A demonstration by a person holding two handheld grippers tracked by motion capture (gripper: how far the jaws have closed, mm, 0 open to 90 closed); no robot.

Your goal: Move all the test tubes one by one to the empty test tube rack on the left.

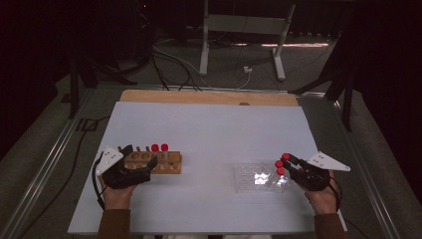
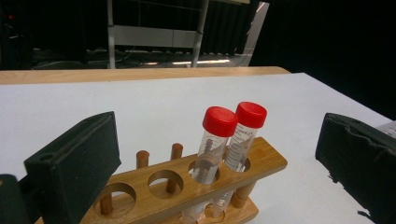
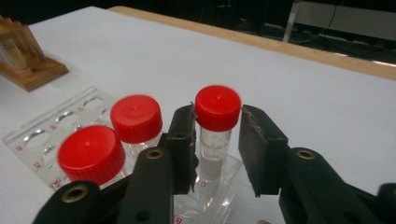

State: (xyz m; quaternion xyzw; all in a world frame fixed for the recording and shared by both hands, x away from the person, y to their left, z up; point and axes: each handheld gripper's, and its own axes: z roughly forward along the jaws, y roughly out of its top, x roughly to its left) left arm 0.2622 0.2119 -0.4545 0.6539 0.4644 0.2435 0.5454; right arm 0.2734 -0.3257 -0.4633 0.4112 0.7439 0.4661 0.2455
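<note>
Three red-capped tubes stand upright in the clear tray (image 1: pixel 249 175), lower right. Right gripper (image 3: pixel 217 140) brackets one tube (image 3: pixel 215 122), jaws not visibly clamped. Left gripper (image 1: pixel 141 158) gapes wide around the wooden rack (image 2: pixel 196 184), lower left.

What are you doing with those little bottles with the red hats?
A person holds a tool in each hand at a white table. The right tool has its jaws around one red-capped tube standing in a clear plastic rack, next to two more tubes; whether it grips yet is unclear. The left tool sits open by a wooden rack that holds two capped tubes, with empty holes beside them.
</note>
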